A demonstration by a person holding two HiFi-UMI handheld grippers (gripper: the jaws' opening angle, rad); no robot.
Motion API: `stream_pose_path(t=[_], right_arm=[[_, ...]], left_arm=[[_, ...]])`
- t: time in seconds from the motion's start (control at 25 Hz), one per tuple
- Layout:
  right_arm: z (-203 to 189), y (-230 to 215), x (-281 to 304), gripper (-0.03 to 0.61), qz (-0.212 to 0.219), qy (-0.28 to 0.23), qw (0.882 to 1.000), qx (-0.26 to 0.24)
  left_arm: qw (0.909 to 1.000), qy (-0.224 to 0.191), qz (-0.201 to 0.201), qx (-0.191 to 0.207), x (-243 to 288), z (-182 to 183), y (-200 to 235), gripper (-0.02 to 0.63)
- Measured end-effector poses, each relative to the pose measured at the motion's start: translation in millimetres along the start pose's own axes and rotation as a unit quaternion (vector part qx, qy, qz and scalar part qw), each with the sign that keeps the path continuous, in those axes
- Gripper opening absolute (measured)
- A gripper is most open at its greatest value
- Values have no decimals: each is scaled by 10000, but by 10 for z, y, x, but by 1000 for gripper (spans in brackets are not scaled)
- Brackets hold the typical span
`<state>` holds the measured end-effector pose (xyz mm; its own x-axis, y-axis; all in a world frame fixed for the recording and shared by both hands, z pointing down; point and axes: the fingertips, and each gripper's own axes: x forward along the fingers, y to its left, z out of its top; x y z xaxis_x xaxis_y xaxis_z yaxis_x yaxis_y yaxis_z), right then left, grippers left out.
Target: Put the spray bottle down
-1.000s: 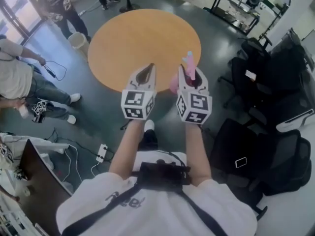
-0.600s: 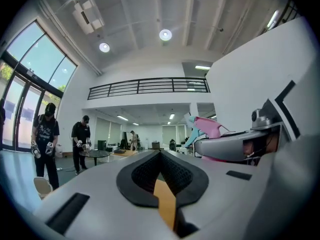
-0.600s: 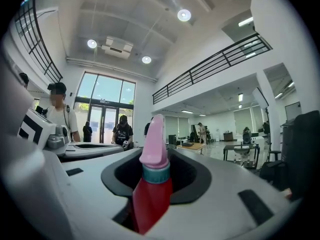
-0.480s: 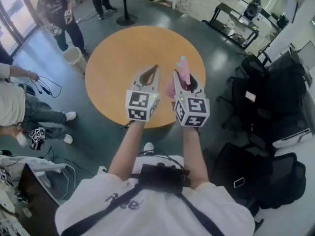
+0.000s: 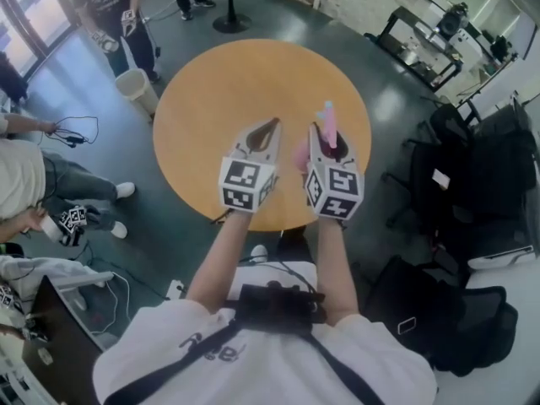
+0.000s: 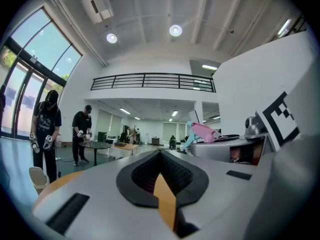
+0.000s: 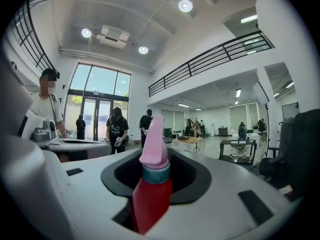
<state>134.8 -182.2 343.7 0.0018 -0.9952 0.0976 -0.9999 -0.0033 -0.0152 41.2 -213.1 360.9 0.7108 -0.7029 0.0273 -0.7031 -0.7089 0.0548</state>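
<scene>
The spray bottle [image 5: 328, 123] has a pink trigger head and a red body [image 7: 149, 199]. It stands upright between the jaws of my right gripper [image 5: 327, 138], which is shut on it. Both grippers hover over the near part of the round wooden table [image 5: 245, 66]. My left gripper [image 5: 269, 126] is just left of the right one, its jaws closed to a point with nothing in them. In the left gripper view the bottle's pink head [image 6: 205, 132] shows at the right above the right gripper [image 6: 235, 146].
A pale waste bin [image 5: 135, 87] stands on the floor left of the table. People stand at the far left and top left. Black office chairs [image 5: 481, 167] crowd the right side, with a black rack [image 5: 418, 45] behind them. Cables lie on the floor at left.
Both grippers have moved forward together, from before the table's near edge to above its top. The bottle stays upright in the right gripper.
</scene>
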Motion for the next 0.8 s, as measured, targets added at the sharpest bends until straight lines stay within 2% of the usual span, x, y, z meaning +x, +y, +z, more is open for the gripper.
stream_pose_path(t=[0.16, 0.32, 0.56, 0.8], right_arm=[[-30, 61, 107, 160, -3, -286, 9992, -266], [-212, 152, 260, 158, 98, -112, 9994, -309], [-399, 164, 487, 158, 248, 106, 9995, -137], [-592, 144, 785, 158, 361, 375, 9986, -53]], left_arm=[[9997, 38, 261, 11, 18, -28, 259, 11], [9987, 52, 500, -51, 64, -153, 470, 11], [9984, 140, 500, -213, 289, -291, 520, 11], [9984, 309, 454, -100, 536, -426, 585, 9]])
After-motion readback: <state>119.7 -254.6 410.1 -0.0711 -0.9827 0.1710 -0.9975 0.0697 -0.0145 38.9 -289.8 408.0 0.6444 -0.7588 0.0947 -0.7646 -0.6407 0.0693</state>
